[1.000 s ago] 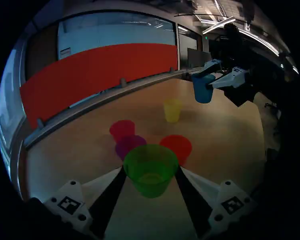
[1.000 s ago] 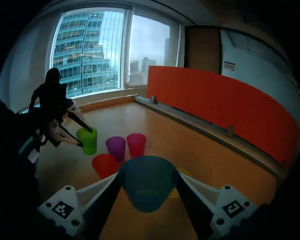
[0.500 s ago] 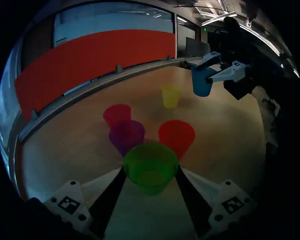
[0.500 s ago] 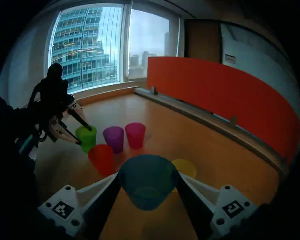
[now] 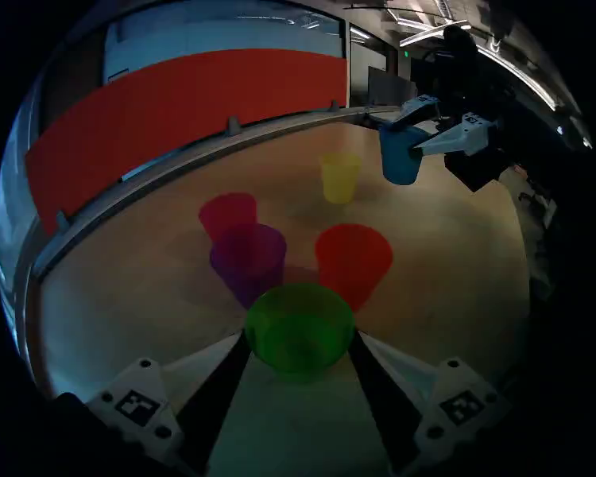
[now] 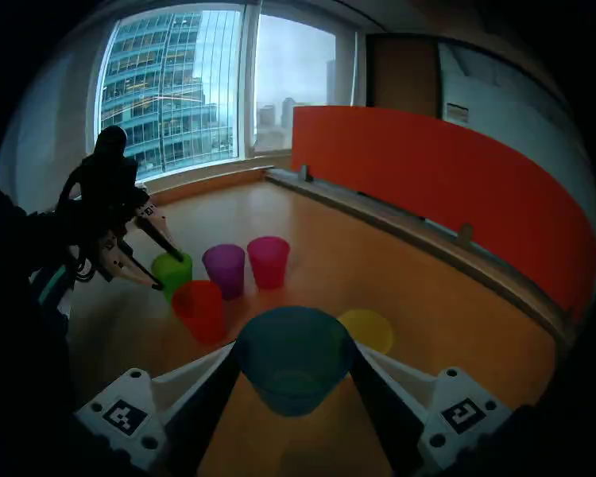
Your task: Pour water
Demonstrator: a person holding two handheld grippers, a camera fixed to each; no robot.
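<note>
Here, the left gripper [image 5: 299,334] clamps a green cup [image 5: 299,356] between its two fingers, which press on the cup's sides just under the rim. The cup is upright, its mouth open toward the camera; whether it holds water cannot be told.

Beyond it, four more cups stand on the wooden table [image 5: 457,262]. A purple cup [image 5: 249,258] is nearest, with a pink cup [image 5: 228,213] close behind it and a red cup [image 5: 354,258] to its right. A yellow cup [image 5: 340,176] stands farther off, apart from the three.

In the right gripper view, the right gripper [image 6: 294,350] likewise pinches a blue cup [image 6: 294,378] from both sides, upright and with its inside dim. The yellow cup sits on the table just past the blue cup's rim, to the right.

From the left gripper view, the blue cup hangs in the air, above and to the right of the yellow one.

An orange partition [image 5: 187,103] runs along the table's far edge, and a large window [image 6: 171,95] looks out on tall buildings.
</note>
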